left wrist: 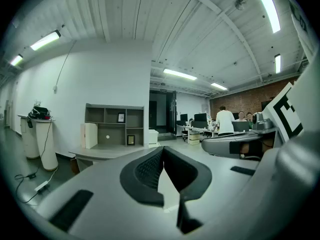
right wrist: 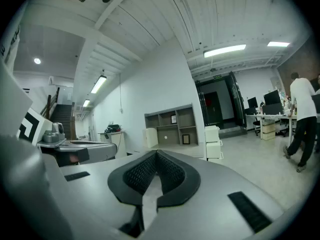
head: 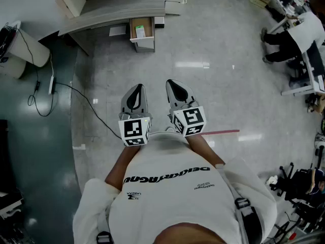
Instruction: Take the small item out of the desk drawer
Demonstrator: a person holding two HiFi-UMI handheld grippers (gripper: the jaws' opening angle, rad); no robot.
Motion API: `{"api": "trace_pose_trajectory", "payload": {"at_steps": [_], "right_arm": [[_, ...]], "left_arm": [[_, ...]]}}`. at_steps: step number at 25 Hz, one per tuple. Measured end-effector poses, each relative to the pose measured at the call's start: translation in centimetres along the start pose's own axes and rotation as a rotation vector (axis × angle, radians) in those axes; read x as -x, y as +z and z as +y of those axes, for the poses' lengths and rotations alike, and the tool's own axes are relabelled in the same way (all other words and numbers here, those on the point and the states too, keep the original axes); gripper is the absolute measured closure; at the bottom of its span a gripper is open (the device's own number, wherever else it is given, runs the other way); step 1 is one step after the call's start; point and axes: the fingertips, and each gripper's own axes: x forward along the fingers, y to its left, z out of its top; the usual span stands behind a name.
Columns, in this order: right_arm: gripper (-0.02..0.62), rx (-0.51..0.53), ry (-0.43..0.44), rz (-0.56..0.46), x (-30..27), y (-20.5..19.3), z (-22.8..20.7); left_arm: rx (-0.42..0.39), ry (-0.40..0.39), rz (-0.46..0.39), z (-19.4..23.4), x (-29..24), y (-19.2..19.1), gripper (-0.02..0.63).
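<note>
Far ahead, under the curved grey desk [head: 117,9], a drawer [head: 142,35] stands pulled out. A small green and white item [head: 140,31] lies in it. My left gripper [head: 136,92] and right gripper [head: 175,87] are held side by side close to my chest, well short of the desk. Both are shut, with nothing between the jaws. In the left gripper view the gripper [left wrist: 162,149] points toward the desk [left wrist: 100,154] and the shelf unit [left wrist: 114,126] on it. The right gripper [right wrist: 156,153] faces the same shelf unit [right wrist: 172,126].
A white cylinder stand [head: 23,47] with cables stands at the left, and a power strip [head: 51,83] with its cord lies on the floor. A white pedestal [right wrist: 212,141] stands beside the desk. A person [head: 297,37] sits at desks on the right. Chairs [head: 299,187] stand lower right.
</note>
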Motion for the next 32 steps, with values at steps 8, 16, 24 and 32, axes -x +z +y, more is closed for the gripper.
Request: {"api": "trace_pose_trajectory", "payload": {"at_steps": [8, 16, 24, 32], "right_arm": [[0.565, -0.003, 0.030, -0.009, 2.4, -1.0, -2.2], [0.563, -0.037, 0.047, 0.019, 3.0, -2.3, -4.0], [0.563, -0.025, 0.057, 0.051, -0.1, -3.4, -5.1], [0.563, -0.008, 0.051, 0.079, -7.1, -2.7, -8.2]], "left_arm": [[-0.007, 0.019, 0.014, -4.0, 0.3, -1.1, 0.591], [-0.010, 0.037, 0.035, -5.4, -0.2, -2.1, 0.591], [0.013, 0.037, 0.055, -4.0, -3.0, -3.8, 0.589], [0.045, 0.058, 0.070, -0.2, -10.2, -4.4, 0.589]]}}
